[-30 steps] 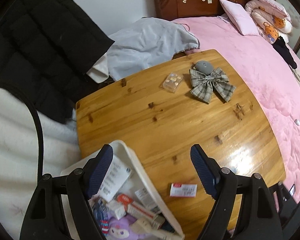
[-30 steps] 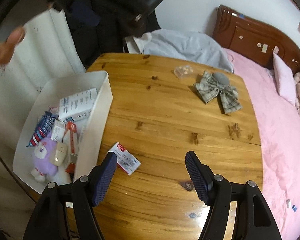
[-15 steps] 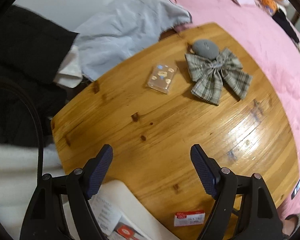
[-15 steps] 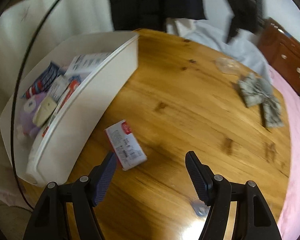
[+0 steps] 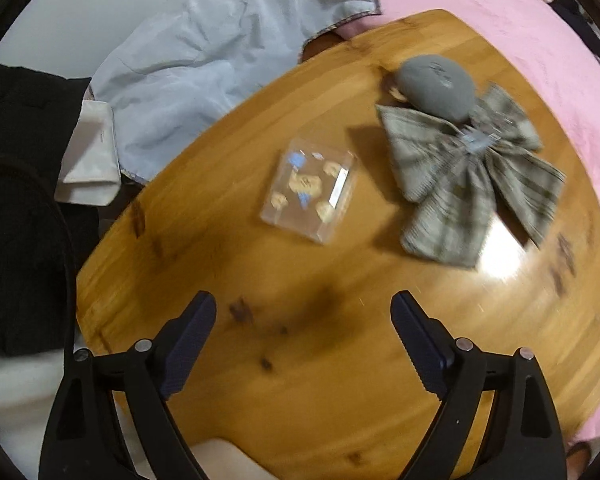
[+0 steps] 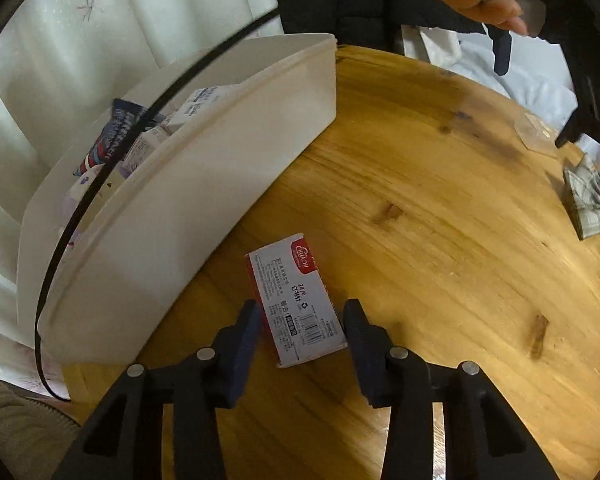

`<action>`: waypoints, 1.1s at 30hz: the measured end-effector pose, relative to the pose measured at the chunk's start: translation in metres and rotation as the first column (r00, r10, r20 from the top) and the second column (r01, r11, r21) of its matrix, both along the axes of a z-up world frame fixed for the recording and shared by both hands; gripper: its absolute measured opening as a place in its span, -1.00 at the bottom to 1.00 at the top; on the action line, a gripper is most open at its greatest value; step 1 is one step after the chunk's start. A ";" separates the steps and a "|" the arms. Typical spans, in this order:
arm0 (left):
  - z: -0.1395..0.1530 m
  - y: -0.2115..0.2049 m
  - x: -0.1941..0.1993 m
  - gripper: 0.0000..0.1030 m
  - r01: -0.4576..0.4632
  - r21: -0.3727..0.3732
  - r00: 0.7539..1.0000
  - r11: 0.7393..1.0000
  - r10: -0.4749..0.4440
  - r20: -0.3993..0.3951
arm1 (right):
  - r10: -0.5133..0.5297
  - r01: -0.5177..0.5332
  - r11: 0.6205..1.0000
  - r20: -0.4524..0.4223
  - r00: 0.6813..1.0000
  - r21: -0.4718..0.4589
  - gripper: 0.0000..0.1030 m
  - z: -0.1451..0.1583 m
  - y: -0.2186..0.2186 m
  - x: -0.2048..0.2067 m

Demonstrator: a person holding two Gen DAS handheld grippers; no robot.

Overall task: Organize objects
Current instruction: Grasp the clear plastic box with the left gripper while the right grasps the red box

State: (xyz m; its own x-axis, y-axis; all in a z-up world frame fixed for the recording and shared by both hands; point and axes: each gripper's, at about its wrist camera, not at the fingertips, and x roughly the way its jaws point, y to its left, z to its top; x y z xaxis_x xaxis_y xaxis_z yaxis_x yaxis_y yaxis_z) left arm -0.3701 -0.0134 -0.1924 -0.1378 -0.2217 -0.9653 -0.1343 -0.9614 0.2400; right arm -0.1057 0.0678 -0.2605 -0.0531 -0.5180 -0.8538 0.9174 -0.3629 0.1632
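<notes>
Right gripper is closing around the box beside the bin, pads not quite touching. Left gripper is opening wide over bare table, nothing between.

My table: varnished wood, glossy, knotty. Clear plastic box, shiny. Bow: woven plaid cloth, matt. Grey pebble-like lump, smooth matt. Bin: matt white plastic. Small printed carton: smooth card.
</notes>
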 end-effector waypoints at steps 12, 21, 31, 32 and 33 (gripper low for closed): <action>-0.033 0.000 -0.050 0.86 0.053 -0.058 0.997 0.997 -0.049 0.066 | 0.021 -0.021 1.000 0.026 0.999 -0.015 -0.16 -0.001 0.018 -0.003; -0.047 -0.012 -0.068 0.87 -0.015 -0.036 0.997 0.999 0.017 0.077 | 0.037 -0.037 0.999 0.008 0.999 0.006 -0.06 0.001 0.020 -0.002; -0.041 -0.004 -0.070 0.08 -0.012 -0.005 0.999 1.000 0.012 0.040 | 0.053 -0.050 0.997 -0.068 0.996 0.051 -0.08 -0.004 0.012 0.006; -0.041 -0.002 -0.069 0.08 -0.006 -0.027 0.999 1.000 0.008 0.039 | 0.049 -0.045 0.998 -0.077 0.996 0.053 -0.36 -0.004 0.012 0.006; -0.041 -0.001 -0.068 0.08 -0.001 -0.037 0.999 0.999 0.003 0.033 | 0.046 -0.042 0.998 -0.081 0.996 0.054 -0.60 -0.004 0.011 0.006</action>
State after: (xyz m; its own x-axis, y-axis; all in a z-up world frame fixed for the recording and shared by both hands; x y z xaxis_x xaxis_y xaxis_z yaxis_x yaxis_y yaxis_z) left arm -0.4380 -0.0142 -0.2333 -0.1052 -0.2571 -0.9606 -0.1409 -0.9524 0.2703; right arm -0.0996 0.0789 -0.2648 -0.1026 -0.4760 -0.8734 0.9422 -0.3280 0.0681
